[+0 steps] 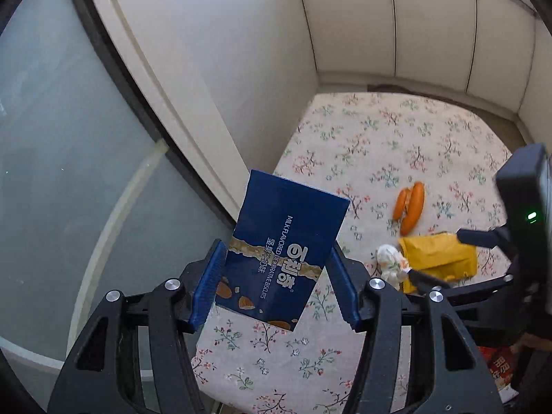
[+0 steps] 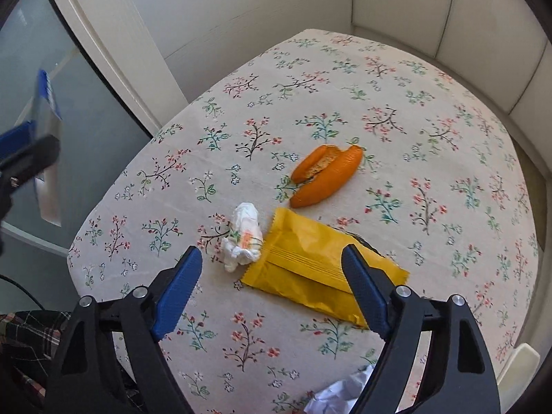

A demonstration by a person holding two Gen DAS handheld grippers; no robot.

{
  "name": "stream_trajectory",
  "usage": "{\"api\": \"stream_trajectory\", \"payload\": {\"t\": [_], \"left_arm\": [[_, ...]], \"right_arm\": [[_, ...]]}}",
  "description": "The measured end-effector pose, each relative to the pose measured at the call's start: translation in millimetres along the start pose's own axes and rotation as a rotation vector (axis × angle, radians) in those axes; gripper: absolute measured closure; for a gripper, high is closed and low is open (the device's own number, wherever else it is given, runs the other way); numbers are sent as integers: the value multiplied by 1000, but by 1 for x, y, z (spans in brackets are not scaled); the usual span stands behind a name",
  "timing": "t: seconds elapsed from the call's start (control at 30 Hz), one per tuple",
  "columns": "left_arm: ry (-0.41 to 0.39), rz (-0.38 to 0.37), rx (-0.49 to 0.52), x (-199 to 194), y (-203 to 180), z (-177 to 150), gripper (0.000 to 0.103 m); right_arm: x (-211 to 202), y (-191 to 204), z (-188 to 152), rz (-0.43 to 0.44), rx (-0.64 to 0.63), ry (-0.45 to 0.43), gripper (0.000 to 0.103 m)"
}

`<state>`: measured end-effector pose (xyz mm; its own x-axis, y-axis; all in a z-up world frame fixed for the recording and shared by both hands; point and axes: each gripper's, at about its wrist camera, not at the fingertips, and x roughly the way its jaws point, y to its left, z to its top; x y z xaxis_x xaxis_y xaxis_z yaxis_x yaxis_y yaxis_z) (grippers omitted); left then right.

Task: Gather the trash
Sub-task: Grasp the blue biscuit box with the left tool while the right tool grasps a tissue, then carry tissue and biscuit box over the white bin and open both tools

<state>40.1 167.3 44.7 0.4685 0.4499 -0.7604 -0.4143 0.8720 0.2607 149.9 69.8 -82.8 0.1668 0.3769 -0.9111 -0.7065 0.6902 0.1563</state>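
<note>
Blue biscuit box (image 1: 281,250) sits clamped in the left gripper (image 1: 274,283), lifted clear of the table (image 1: 362,131) and hanging over its left edge, so one piece of trash is already in hand. Over on the right, the right gripper (image 2: 272,289) hovers spread wide and empty above the yellow wrapper (image 2: 310,269), which lies flat on the near part of the floral cloth. Just left of the wrapper, touching or nearly so, a crumpled tissue (image 2: 243,238); farther back, orange peel (image 2: 324,174). At the near edge, crumpled white paper (image 2: 339,395), perhaps more trash, mostly hidden. Next move, by my reading: lower and close on the wrapper, which is thin, so a low pinch.
</note>
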Motion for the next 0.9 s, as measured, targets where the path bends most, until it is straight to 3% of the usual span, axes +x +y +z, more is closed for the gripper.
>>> {"api": "stream_trajectory", "payload": {"t": [0.17, 0.33, 0.57, 0.63, 0.7, 0.9], "left_arm": [[-41, -36, -46, -8, 7, 8, 47], [-43, -21, -88, -11, 19, 13, 47], [-12, -68, -105, -5, 20, 12, 47], [-8, -75, -107, -5, 21, 11, 47], [-5, -81, -113, -4, 21, 11, 47], [11, -93, -125, 3, 19, 10, 47]], "right_arm": [[21, 13, 15, 0, -15, 34, 25], [37, 19, 21, -6, -17, 63, 36], [59, 21, 14, 13, -2, 132, 48], [63, 21, 12, 15, 5, 145, 62], [64, 19, 11, 5, 12, 146, 69], [51, 14, 9, 20, 29, 108, 71]]}}
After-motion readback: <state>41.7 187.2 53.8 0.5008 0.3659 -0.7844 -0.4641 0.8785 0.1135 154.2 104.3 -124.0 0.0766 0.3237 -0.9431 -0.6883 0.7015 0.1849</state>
